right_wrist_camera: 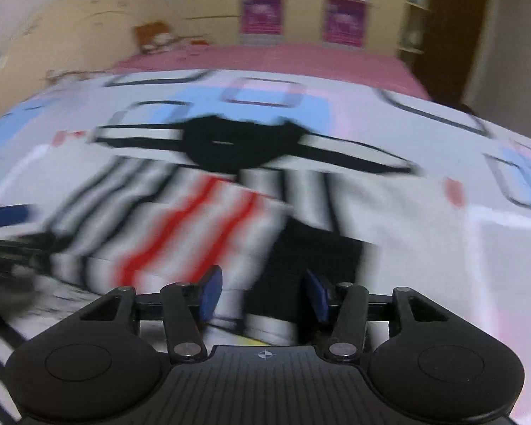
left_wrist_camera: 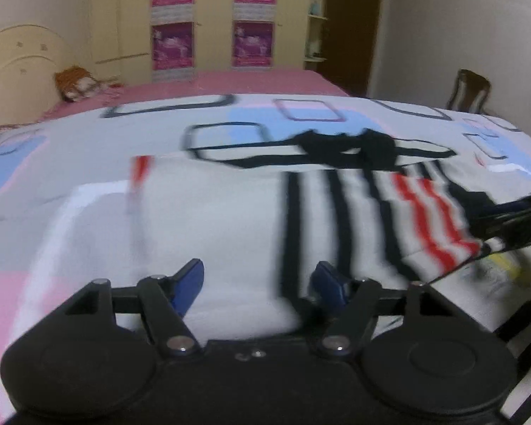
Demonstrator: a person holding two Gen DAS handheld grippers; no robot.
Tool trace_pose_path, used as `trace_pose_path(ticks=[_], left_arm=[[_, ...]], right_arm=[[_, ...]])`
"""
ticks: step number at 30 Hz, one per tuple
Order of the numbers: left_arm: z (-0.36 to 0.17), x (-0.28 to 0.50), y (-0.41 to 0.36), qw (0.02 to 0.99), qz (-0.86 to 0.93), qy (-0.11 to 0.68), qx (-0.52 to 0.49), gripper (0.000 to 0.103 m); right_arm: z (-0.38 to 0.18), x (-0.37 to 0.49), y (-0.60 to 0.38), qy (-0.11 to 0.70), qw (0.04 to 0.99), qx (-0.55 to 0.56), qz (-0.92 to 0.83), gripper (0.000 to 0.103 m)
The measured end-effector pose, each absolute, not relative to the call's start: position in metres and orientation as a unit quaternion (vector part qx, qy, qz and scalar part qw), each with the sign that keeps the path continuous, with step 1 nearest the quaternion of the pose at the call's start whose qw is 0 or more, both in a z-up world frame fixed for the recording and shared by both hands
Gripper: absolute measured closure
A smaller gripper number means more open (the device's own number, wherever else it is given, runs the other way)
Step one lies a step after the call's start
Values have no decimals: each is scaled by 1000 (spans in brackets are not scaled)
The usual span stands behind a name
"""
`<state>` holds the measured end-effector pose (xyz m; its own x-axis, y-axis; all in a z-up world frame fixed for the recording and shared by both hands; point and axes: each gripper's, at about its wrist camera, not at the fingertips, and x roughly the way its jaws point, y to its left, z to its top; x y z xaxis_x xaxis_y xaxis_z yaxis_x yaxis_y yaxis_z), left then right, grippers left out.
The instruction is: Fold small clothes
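Observation:
A small white shirt (left_wrist_camera: 230, 219) with black stripes, a black collar (left_wrist_camera: 350, 148) and a red-striped sleeve (left_wrist_camera: 432, 219) lies on the bed. In the right wrist view the shirt (right_wrist_camera: 201, 219) is blurred, collar (right_wrist_camera: 237, 145) at the far side. My left gripper (left_wrist_camera: 256, 283) is open, its blue fingertips (left_wrist_camera: 189, 283) just over the shirt's near edge. My right gripper (right_wrist_camera: 263, 294) is open above the near part of the shirt, a black patch between its fingers. The right gripper also shows at the right edge of the left wrist view (left_wrist_camera: 513, 219), beside the red-striped sleeve.
The shirt lies on a patterned sheet (left_wrist_camera: 53, 163) of white, blue and pink blocks over a pink bed (left_wrist_camera: 230, 81). A cream headboard (left_wrist_camera: 14, 63), a stuffed toy (left_wrist_camera: 76, 81), a wardrobe with pink posters (left_wrist_camera: 212, 17) and a chair (left_wrist_camera: 470, 92) stand behind.

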<state>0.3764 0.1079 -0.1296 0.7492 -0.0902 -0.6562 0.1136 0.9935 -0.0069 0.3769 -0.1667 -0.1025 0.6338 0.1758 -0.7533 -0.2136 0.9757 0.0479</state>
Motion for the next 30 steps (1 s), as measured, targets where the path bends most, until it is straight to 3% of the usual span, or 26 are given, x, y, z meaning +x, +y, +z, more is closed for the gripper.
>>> trace_pose_path(ticks=[4, 8, 10, 25, 26, 28, 30], left_arm=[[-118, 376, 109, 935, -41, 353, 18, 38], [-106, 372, 91, 940, -66, 336, 10, 36], [-122, 379, 86, 926, -67, 370, 26, 33], [-128, 378, 89, 930, -77, 357, 29, 30], [-129, 378, 91, 931, -80, 355, 29, 30], [-130, 377, 93, 932, -87, 350, 30, 27], [-131, 378, 97, 933, -92, 346, 32, 26]], right_arm=[[-104, 379, -193, 429, 898, 20, 92, 53], [-82, 359, -183, 387, 918, 18, 91, 53], [-101, 365, -179, 424, 902, -3, 83, 53], [-105, 371, -186, 420, 904, 57, 63, 53], [-105, 372, -187, 421, 903, 59, 68, 59], [-105, 372, -188, 420, 900, 72, 90, 84], [-106, 370, -186, 417, 900, 76, 98, 90]])
